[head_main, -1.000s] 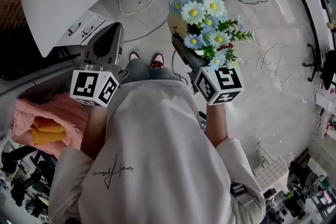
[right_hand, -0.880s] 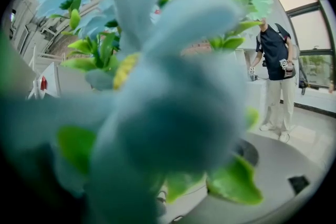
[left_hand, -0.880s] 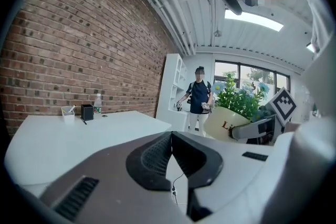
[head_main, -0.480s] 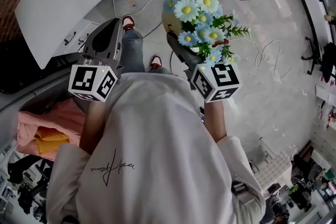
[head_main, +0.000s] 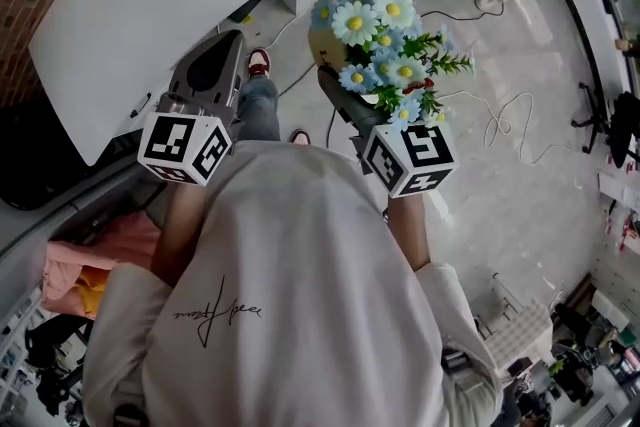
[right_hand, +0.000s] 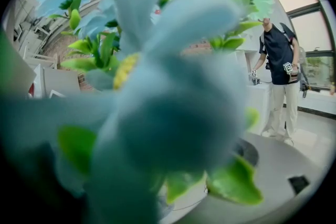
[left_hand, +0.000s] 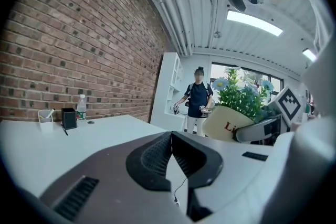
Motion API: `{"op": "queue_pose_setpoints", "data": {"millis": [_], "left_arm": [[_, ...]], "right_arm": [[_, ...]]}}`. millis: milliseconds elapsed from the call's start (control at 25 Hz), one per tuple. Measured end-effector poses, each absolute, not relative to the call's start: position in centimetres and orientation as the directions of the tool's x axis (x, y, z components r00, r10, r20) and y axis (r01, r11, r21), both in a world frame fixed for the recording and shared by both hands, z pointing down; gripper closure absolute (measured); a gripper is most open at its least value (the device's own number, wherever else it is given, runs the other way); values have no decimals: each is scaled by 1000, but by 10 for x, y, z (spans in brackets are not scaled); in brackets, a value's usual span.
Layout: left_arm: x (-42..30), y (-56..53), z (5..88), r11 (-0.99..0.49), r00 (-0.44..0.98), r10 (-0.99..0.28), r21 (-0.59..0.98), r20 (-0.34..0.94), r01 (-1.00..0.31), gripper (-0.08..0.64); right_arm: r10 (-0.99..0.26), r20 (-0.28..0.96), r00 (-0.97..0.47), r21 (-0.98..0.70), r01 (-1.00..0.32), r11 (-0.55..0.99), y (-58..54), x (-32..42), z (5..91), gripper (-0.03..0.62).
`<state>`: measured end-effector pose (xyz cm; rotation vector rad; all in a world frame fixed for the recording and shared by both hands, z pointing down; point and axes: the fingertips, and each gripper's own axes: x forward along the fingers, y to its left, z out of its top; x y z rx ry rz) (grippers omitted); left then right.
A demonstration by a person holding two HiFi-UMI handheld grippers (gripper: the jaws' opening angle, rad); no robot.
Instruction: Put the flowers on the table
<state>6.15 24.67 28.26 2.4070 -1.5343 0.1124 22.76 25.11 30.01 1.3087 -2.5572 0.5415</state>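
1. The left gripper [left_hand: 170, 139] is riding nearest the body on the left, its jaws pressed together on nothing.
2. The right gripper [head_main: 345, 95] is clamping the cream pot [left_hand: 227, 124] of the flowers [head_main: 385, 40], carrying them in the air over the floor, just right of the table's near edge. Blooms are filling the right gripper view and hiding its jaws there.
3. The blue daisies look artificial, so the load is probably behaving light, springy and top-heavy, tipping easily. The stiff pot wall is offering the sound hold; petals and stems would likely bend or slip.
4. The white table [head_main: 170, 5] is stretching away farther left.
5. Far beyond, a person [left_hand: 199, 99] is standing.
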Motion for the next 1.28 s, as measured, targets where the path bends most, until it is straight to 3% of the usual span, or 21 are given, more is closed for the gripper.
{"op": "queue_pose_setpoints", "data": {"millis": [800,1280], "left_arm": [[-42,58,219,-480,506,-849,180,150,-858,554],[-98,12,216,-509,531,-843,194,85,-839,554]], "right_arm": [[-764,345,-546,-246,-838,488,81,117,261,81],[-803,325,-500,-189,-866,463,24,67,247,81]]}}
